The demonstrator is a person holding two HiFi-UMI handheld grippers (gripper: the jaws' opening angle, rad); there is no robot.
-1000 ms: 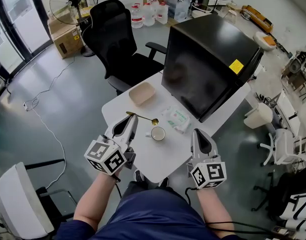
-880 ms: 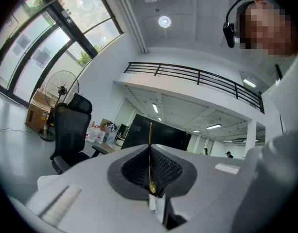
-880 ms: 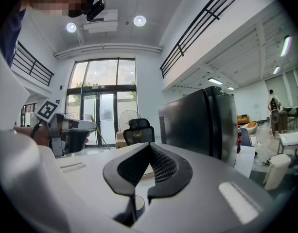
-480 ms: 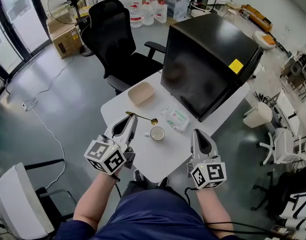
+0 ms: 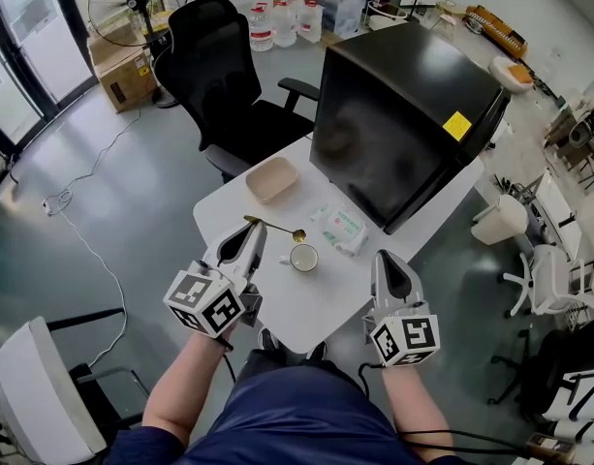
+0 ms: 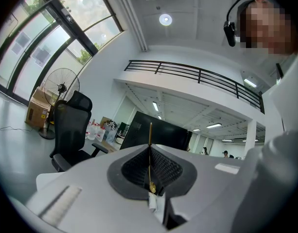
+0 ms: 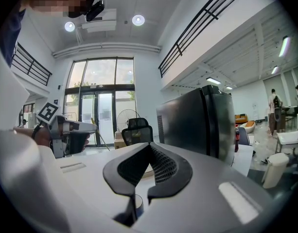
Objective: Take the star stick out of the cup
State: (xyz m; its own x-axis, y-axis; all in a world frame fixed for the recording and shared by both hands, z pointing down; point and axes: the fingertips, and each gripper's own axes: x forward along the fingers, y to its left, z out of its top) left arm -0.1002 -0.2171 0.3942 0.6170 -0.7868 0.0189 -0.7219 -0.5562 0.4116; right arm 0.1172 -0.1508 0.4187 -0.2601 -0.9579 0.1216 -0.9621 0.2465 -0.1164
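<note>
A black cabinet (image 5: 403,114) fills the table's (image 5: 321,303) 1 o'clock end, and a black chair (image 5: 224,76) stands on the floor off its 11 o'clock side. The left gripper (image 5: 256,229) sits at 9 o'clock of the cup (image 5: 303,258). The left gripper view shows its jaws pressed together on the thin gold stick (image 5: 277,228), which runs up the seam between them past the tips. The right gripper (image 5: 389,260) lies at 3 o'clock of the cup, its jaws closed tip to tip with nothing between them. A beige tray (image 5: 271,179) rests at 11 o'clock of the cup, well apart from it. A wipes pack (image 5: 340,229) lies near the cup at 1 o'clock. The white cup stands upright on the table between the two grippers. The stick is out of the cup: from the left gripper's tips it reaches toward 4 o'clock, and its star end sits just beyond the cup's 12 o'clock rim.
</note>
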